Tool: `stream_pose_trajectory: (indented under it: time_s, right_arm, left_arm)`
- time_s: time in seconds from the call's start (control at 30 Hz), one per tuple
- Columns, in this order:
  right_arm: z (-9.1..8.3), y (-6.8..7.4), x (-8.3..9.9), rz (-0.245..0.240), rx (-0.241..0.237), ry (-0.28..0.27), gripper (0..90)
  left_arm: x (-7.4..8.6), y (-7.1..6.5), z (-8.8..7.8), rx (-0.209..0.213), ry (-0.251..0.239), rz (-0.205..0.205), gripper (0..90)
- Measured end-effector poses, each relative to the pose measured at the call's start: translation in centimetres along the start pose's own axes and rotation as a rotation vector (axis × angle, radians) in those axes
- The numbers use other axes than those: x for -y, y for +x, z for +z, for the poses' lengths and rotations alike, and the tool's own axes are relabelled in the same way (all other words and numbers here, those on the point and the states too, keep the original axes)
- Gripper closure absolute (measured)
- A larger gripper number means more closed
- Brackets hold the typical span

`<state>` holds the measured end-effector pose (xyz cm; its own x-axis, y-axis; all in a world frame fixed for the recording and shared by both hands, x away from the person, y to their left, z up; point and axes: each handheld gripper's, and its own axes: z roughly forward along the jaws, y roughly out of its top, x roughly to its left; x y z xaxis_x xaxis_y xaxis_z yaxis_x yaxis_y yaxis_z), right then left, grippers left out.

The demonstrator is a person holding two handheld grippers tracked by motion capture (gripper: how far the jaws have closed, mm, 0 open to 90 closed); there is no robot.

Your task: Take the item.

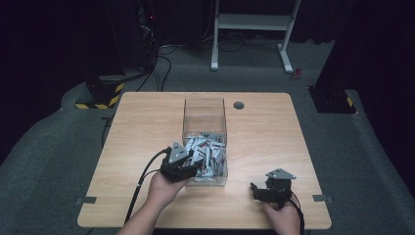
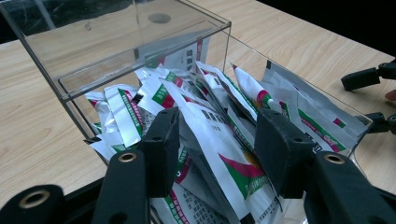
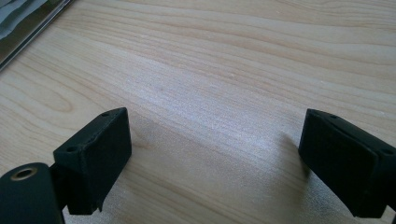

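Note:
A clear plastic box stands in the middle of the wooden table, half full of white sachets printed in green and red. My left gripper reaches over the box's near left corner, open. In the left gripper view its jaws straddle a sachet on top of the heap without closing on it. My right gripper hovers low over bare wood near the table's front right, open, with nothing between its jaws. It is also in the left gripper view, beyond the box.
A round cable grommet sits in the table's far edge behind the box. The box's edge lies at the top left of the right gripper view. Beyond the table are a white desk frame and cables on grey floor.

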<state>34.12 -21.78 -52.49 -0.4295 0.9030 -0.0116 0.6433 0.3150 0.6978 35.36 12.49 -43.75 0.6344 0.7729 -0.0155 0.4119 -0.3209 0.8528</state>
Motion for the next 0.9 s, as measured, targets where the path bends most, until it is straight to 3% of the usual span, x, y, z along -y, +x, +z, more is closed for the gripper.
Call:
stream_pose_trajectory:
  time_s: [0.43,0.9]
  right_arm:
    - [0.0,0.0,0.0,-0.001,-0.002,0.000,9.1]
    - [0.0,0.0,0.0,-0.004,-0.003,0.002,9.2]
  left_arm:
    - [0.9,0.0,-0.5,0.007,-0.010,-0.025,64.9]
    - [1.2,-0.5,-0.7,0.041,-0.039,-0.034,83.3]
